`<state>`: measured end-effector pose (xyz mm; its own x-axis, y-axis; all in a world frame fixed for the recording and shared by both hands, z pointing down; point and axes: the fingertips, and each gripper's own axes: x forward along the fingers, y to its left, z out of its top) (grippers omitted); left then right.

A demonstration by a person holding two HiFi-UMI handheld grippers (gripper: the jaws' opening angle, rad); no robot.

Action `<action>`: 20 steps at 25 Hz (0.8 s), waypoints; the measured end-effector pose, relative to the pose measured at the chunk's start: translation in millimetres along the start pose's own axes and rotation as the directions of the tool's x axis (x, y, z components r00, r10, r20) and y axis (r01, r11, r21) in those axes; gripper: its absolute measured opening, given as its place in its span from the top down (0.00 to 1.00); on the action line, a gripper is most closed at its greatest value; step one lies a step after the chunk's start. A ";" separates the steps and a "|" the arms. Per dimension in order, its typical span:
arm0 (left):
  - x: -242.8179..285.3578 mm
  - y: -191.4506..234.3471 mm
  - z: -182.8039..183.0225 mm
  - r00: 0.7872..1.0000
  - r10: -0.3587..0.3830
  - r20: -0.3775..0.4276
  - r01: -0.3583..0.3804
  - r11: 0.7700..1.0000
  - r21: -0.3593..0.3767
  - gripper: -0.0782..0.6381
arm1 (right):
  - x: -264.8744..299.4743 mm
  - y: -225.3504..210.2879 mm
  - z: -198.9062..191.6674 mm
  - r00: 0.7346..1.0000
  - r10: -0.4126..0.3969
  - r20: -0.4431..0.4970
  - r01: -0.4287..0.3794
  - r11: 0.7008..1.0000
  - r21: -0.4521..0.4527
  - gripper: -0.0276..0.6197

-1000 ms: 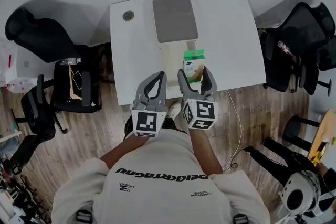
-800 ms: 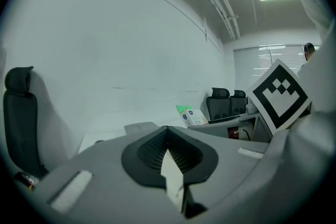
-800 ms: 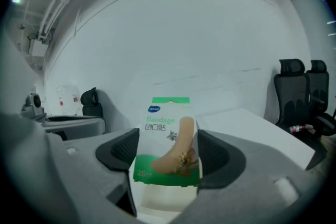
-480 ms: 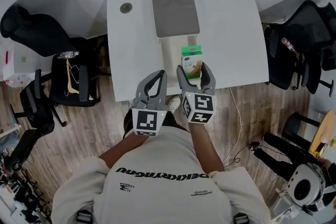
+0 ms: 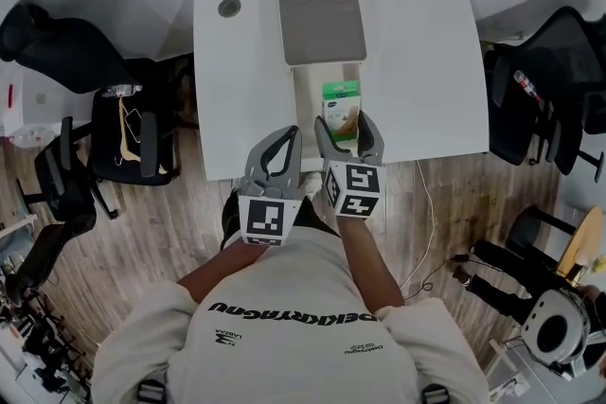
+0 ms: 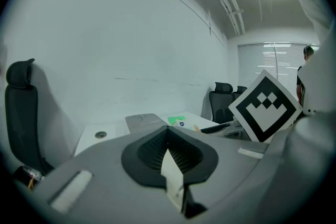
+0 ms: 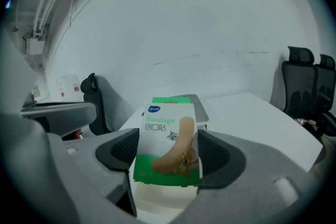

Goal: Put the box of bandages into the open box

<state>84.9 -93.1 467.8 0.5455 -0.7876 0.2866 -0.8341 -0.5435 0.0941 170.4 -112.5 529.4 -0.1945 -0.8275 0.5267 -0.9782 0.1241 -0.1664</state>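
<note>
My right gripper is shut on the box of bandages, a white and green carton held upright between the jaws. It hangs over the near right part of the open box, a cream tray whose grey lid lies flipped back behind it. In the right gripper view the tray's cream inside shows just under the carton. My left gripper is shut on nothing at the table's near edge, left of the open box. Its pads meet in the left gripper view.
The white table has a round cable hole at its far left. Black office chairs stand left and right of it. Another chair holds a hanger. A cable trails over the wooden floor.
My right gripper has carried the box of bandages slightly left and forward, so it now overlaps the open box. The left gripper stays put and shut.
</note>
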 end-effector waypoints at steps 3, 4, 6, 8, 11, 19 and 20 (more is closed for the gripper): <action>1.2 2.2 -3.5 1.000 0.005 -0.007 -0.005 1.000 -0.003 0.89 | 6.2 0.9 -5.9 1.000 0.003 -0.022 -0.003 1.000 0.002 0.42; 1.3 3.3 -4.7 1.000 0.006 -0.011 -0.007 1.000 -0.005 0.89 | 7.8 1.6 -7.8 1.000 0.004 -0.029 -0.004 1.000 0.003 0.42; 1.3 4.6 -6.8 1.000 0.007 -0.017 -0.007 1.000 -0.008 0.89 | 10.6 2.7 -12.4 0.999 0.004 -0.045 -0.004 1.000 0.006 0.42; 3.1 5.7 -7.9 1.000 0.008 -0.018 -0.008 1.000 -0.011 0.89 | 15.3 2.2 -15.9 0.998 0.004 -0.058 -0.003 1.000 0.008 0.42; 4.9 7.1 -9.7 1.000 0.009 -0.021 -0.010 1.000 -0.013 0.89 | 21.8 1.8 -19.5 0.997 0.002 -0.074 -0.001 1.000 0.012 0.42; 2.8 12.2 -16.8 0.999 0.018 -0.038 -0.018 1.000 -0.022 0.89 | 32.2 0.9 -33.1 0.991 -0.008 -0.130 0.010 1.000 0.012 0.42; 2.8 13.2 -16.8 0.999 0.020 -0.038 -0.021 0.999 -0.024 0.89 | 33.8 0.5 -34.6 0.990 -0.009 -0.140 0.011 1.000 0.012 0.42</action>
<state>74.1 -97.6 485.9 0.5249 -0.7870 0.3242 -0.8473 -0.5194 0.1111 160.8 -121.5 576.0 -0.1935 -0.7440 0.6396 -0.9794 0.1083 -0.1703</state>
